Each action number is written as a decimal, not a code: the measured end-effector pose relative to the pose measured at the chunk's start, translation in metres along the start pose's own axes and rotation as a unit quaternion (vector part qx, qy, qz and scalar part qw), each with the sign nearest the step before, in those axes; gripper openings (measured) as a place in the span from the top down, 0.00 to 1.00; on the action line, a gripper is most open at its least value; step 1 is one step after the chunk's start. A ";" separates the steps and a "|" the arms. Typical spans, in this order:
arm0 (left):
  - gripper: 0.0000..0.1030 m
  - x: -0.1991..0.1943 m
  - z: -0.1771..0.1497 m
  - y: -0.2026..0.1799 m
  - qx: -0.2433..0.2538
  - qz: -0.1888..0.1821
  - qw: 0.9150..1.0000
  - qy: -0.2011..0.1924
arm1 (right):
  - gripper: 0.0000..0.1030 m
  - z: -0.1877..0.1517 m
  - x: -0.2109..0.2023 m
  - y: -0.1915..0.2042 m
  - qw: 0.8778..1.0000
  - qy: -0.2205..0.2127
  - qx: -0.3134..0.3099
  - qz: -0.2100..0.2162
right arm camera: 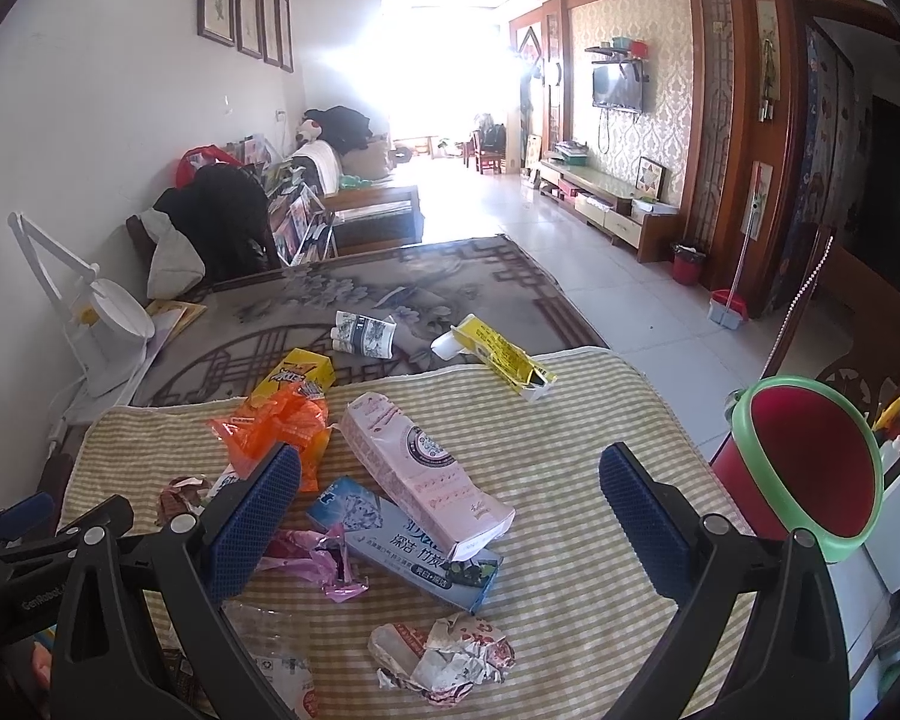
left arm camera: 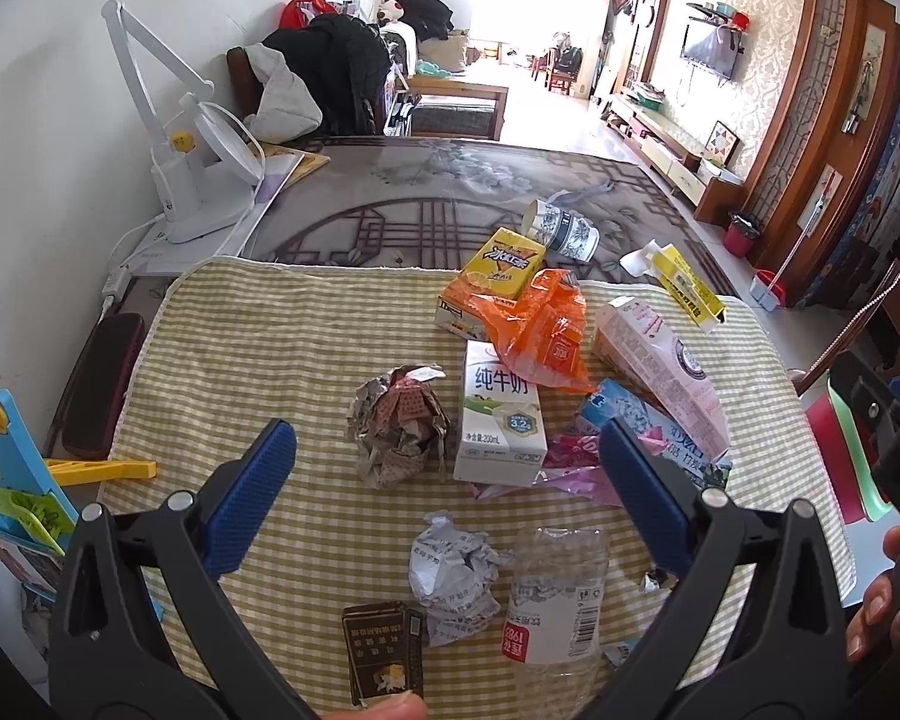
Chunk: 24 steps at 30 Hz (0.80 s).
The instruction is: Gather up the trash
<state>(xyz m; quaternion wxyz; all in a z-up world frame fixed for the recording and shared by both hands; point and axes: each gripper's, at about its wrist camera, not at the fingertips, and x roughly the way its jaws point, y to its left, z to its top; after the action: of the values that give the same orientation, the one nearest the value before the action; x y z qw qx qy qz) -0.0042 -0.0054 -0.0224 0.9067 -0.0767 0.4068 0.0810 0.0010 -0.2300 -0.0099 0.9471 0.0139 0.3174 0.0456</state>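
Trash lies scattered over a yellow-and-white checked cloth spread on the counter, and the white milk carton near the cloth's middle serves as the landmark. Just left of the carton sits a crumpled ball of printed paper. Behind it an orange plastic wrapper drapes against a yellow drink box, and farther back a patterned paper cup lies on its side. Right of the carton lie a pink box and a blue toothpaste box, the pink one resting partly on the blue; a torn yellow box lies beyond them. In front of the carton are a white crumpled paper, a crushed clear bottle with a red label and a flattened dark packet.

The left gripper hangs above the cloth with its blue fingers spread wide, holding nothing. The right gripper is likewise wide open and empty. A red bin with a green rim stands off the cloth's right edge.
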 end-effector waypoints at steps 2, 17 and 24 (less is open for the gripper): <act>0.04 0.000 0.000 0.000 0.000 0.001 1.000 0.000 | 0.07 -0.001 0.001 0.000 1.000 0.003 0.000 0.000; 0.04 0.002 0.001 0.021 -0.012 0.010 1.000 -0.004 | 0.07 -0.007 0.015 0.019 0.997 0.050 -0.051 0.037; 0.04 0.003 -0.010 0.067 -0.038 0.032 0.999 -0.009 | 0.07 -0.041 0.040 0.069 0.957 0.183 -0.150 0.170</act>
<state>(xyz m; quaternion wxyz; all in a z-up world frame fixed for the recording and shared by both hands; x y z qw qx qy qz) -0.0231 0.0580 -0.0361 0.9037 -0.0973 0.3975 0.1260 0.0030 -0.1576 -0.0630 0.8422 -0.0831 0.4676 0.2552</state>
